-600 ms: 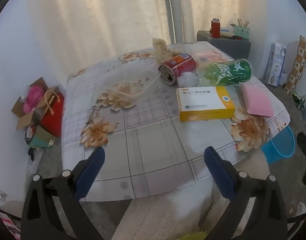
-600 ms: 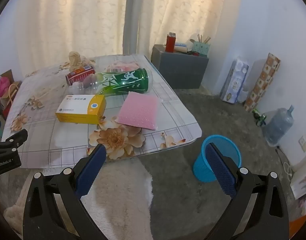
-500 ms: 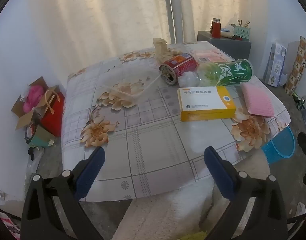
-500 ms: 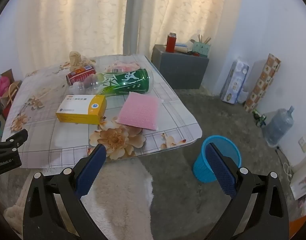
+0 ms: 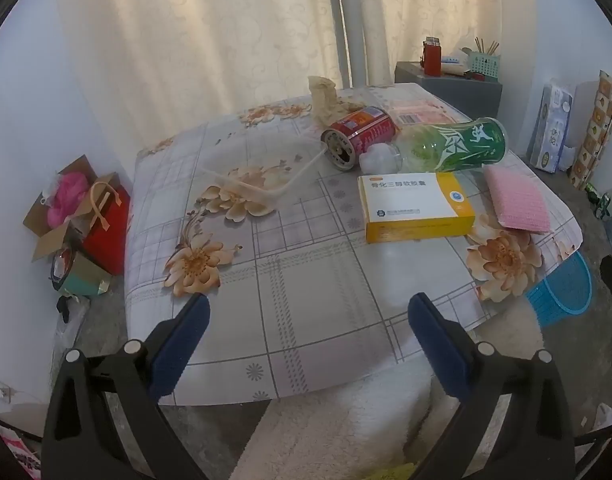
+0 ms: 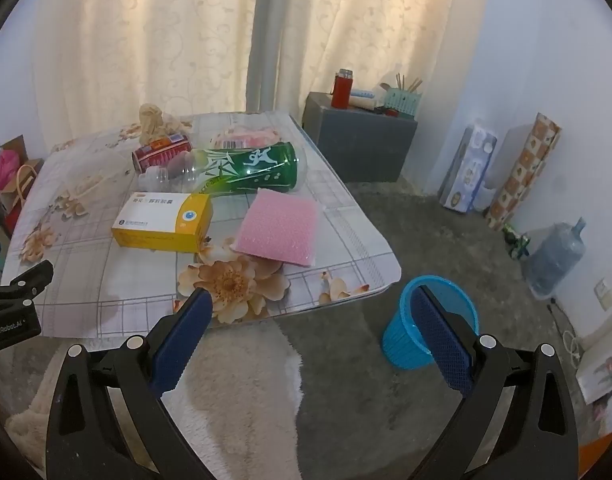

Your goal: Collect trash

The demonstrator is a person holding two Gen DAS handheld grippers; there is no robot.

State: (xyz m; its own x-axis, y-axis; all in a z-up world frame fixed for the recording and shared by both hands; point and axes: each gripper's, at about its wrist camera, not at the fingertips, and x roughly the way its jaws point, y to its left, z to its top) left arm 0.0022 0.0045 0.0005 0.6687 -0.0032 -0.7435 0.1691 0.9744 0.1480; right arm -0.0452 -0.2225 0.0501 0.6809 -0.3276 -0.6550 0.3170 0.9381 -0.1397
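Note:
Trash lies on a low table with a floral cloth [image 5: 306,288]: a yellow and white box [image 5: 415,206] [image 6: 164,222], a pink bubble pouch [image 5: 517,202] [image 6: 280,228], a green plastic bottle [image 5: 453,146] [image 6: 242,168] on its side, a red can [image 5: 359,136] [image 6: 162,152], a clear plastic tray [image 5: 262,174] and a crumpled beige wrapper [image 5: 325,98]. A blue mesh bin [image 6: 429,334] [image 5: 561,292] stands on the floor by the table's right corner. My left gripper [image 5: 307,318] hangs open over the table's near edge. My right gripper [image 6: 309,312] is open, between table corner and bin.
A grey cabinet [image 6: 359,144] with a red flask [image 6: 341,88] stands behind the table. Boxes and a water jug [image 6: 557,256] line the right wall. Bags and a cardboard box [image 5: 78,216] sit at the left. A white fluffy rug [image 6: 234,392] lies before the table.
Both views have shifted only slightly; the table's objects sit a touch lower in the frames. Nothing was grasped or moved.

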